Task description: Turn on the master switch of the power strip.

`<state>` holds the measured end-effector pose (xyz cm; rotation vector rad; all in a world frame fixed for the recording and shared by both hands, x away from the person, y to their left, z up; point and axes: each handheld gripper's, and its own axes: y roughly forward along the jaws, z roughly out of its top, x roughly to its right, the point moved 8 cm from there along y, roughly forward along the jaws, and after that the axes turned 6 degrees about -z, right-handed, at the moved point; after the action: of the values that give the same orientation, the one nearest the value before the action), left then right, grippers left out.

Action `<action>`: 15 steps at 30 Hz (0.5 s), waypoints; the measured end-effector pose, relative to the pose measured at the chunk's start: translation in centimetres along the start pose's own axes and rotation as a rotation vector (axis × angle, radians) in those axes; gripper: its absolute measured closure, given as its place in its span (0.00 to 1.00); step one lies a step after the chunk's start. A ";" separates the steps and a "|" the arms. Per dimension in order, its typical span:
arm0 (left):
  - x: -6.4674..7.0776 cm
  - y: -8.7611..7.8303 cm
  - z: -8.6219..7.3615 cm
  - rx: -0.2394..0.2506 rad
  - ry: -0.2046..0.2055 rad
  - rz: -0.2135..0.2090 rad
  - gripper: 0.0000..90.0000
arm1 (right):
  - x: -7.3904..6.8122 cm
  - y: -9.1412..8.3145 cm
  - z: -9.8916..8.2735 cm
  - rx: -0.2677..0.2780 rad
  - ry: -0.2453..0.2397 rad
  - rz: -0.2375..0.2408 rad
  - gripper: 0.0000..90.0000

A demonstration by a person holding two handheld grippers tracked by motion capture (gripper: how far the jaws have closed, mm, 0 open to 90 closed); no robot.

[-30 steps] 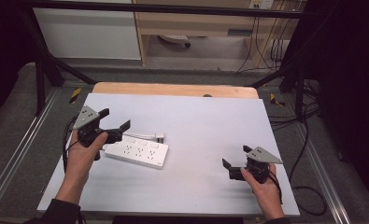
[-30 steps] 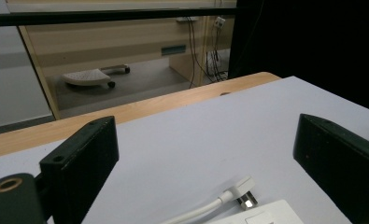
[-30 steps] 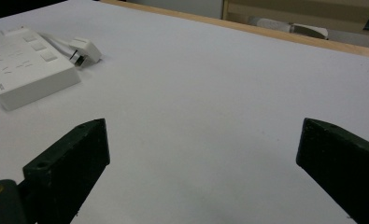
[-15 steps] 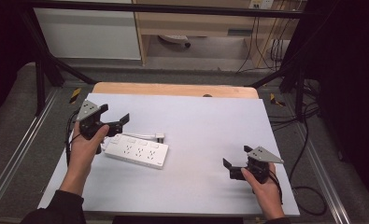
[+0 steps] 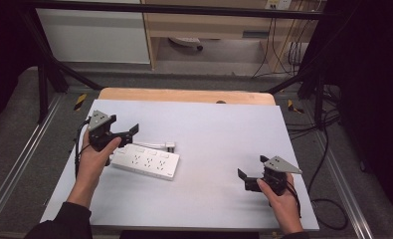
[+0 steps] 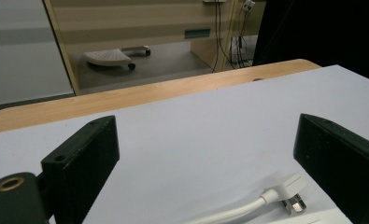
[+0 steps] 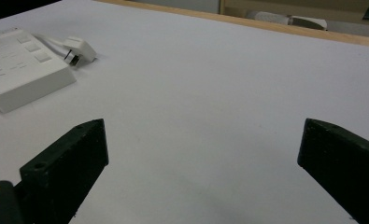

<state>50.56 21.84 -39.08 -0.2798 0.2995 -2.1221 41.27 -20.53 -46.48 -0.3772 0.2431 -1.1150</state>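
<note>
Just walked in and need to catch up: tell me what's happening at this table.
A person holds a two-jaw gripper in each hand over a white table. The left gripper hovers, jaws open, by the far-left end of a white power strip, whose plug lies loose beside it. The right gripper sits apart near the right edge, open and holding nothing. Nothing is gripped yet.

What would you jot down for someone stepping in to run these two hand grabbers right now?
Left gripper: open, holding nothing, hovering by the far left end of the power strip.
Right gripper: open, holding nothing, low over the table at the near right, well away from the strip.
The strip lies flat; its plug lies loose on the table just behind it.
Done: nothing gripped yet.
Left: probably grasp the plug or strip.
</note>
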 end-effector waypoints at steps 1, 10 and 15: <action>-0.1 0.1 -0.1 -0.003 -0.001 0.001 0.08 | 0.0 0.0 0.0 0.000 0.004 -0.001 0.02; -0.8 0.4 -1.0 -0.024 -0.019 0.019 0.08 | 0.1 0.0 -0.1 -0.003 0.000 -0.002 0.02; -1.2 0.5 -1.4 -0.039 -0.022 0.027 0.08 | 0.1 0.0 -0.2 -0.008 0.003 -0.001 0.02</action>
<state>51.17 22.74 -40.67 -0.3200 0.3310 -2.0870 41.29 -20.67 -46.66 -0.3826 0.2497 -1.1164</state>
